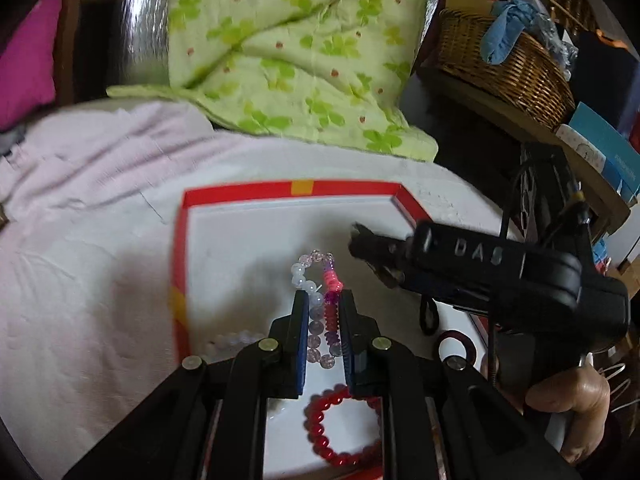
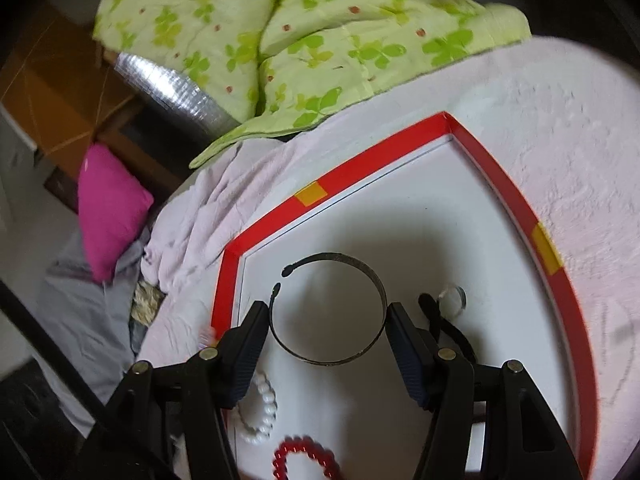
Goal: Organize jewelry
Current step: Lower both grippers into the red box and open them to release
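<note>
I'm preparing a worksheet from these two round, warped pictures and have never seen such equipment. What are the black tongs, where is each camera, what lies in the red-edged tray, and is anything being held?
No robot is involved: a person holds a hand-operated two-finger gripper in each hand, and each carries a wide-angle camera looking along its fingers.

In the left camera's picture, the left gripper is closed on a mixed bead bracelet of pink, clear and white beads. The other tool, with the hand holding it, shows at the right.

In the right camera's picture, the right gripper is open, its fingers either side of a dark open bangle; whether they touch it is unclear.

The tray, white inside, rests on a pale pink cloth. It also holds a red bead bracelet and a white bead bracelet.
</note>
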Available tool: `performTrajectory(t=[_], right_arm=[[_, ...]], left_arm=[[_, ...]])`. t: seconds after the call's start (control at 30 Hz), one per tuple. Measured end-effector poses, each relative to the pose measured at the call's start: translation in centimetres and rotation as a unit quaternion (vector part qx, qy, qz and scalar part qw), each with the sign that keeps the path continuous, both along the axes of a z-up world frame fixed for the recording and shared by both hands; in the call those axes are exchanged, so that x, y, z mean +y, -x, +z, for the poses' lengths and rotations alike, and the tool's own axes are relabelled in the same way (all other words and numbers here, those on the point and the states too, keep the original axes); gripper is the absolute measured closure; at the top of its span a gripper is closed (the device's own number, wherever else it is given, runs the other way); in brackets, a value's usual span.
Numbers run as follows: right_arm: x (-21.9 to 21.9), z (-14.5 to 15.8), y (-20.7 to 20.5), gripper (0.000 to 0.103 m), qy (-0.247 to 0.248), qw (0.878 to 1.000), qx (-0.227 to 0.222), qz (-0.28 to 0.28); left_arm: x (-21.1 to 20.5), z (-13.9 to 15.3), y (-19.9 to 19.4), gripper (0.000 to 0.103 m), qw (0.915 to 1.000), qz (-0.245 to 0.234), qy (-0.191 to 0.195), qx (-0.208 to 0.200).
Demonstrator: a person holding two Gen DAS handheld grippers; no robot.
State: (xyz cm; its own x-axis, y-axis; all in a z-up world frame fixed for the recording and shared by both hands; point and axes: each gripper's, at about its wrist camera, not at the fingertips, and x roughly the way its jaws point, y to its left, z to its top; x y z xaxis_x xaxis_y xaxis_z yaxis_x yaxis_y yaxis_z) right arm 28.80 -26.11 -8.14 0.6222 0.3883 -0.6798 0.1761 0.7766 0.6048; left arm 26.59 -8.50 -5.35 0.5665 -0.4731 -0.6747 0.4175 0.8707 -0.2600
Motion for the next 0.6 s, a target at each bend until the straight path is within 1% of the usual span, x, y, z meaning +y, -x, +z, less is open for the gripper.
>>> performTrajectory(t=[0.07,0.13,0.23,0.33,0.43,0.47,0.53,0.6], right_arm=[[-0.2,-0.7,-0.5,0.038,-0.013,1.000,0.013,-0.014],[-0.4,-1.0,-0.9,0.036,-0.024,0.999,0.015,-0.021],[-0.4,-0.8,-1.1,0.031,-0.016,0.999,0.022,-0.028],[-0.8,-0.2,-1.0,0.031,-0.023,0.999,0.014,-0.031],[-1.4,0.9,0.0,0.031,-0.027,0.999,0.000,-0.039],[-1.5,1.6,0.5,0.031,-0.023,0.999,-0.008,-0.039],[-1.7,2.8,1.3,0.031,-0.011,0.999,-0.021,-0.042],[-2.0,4.5,2.7,0.031,0.007,0.998,-0.039,-0.046]], left_arm=[[-0.2,-0.9,-0.7,0.083,0.9999,0.002,0.000,0.015],[-0.2,-1.4,-1.1,0.068,0.9997,0.006,-0.003,0.023],[0.4,-1.3,-1.2,0.056,0.9997,0.010,0.006,0.023],[1.5,-0.3,-1.1,0.053,0.9995,0.018,0.018,0.019],[3.4,1.3,-0.7,0.050,0.9984,0.043,0.035,0.012],[3.9,1.7,-0.5,0.049,0.9981,0.050,0.034,0.006],[4.7,3.0,0.3,0.038,0.9970,0.074,0.018,-0.014],[5.2,4.0,1.6,0.033,0.9947,0.097,-0.011,-0.032]])
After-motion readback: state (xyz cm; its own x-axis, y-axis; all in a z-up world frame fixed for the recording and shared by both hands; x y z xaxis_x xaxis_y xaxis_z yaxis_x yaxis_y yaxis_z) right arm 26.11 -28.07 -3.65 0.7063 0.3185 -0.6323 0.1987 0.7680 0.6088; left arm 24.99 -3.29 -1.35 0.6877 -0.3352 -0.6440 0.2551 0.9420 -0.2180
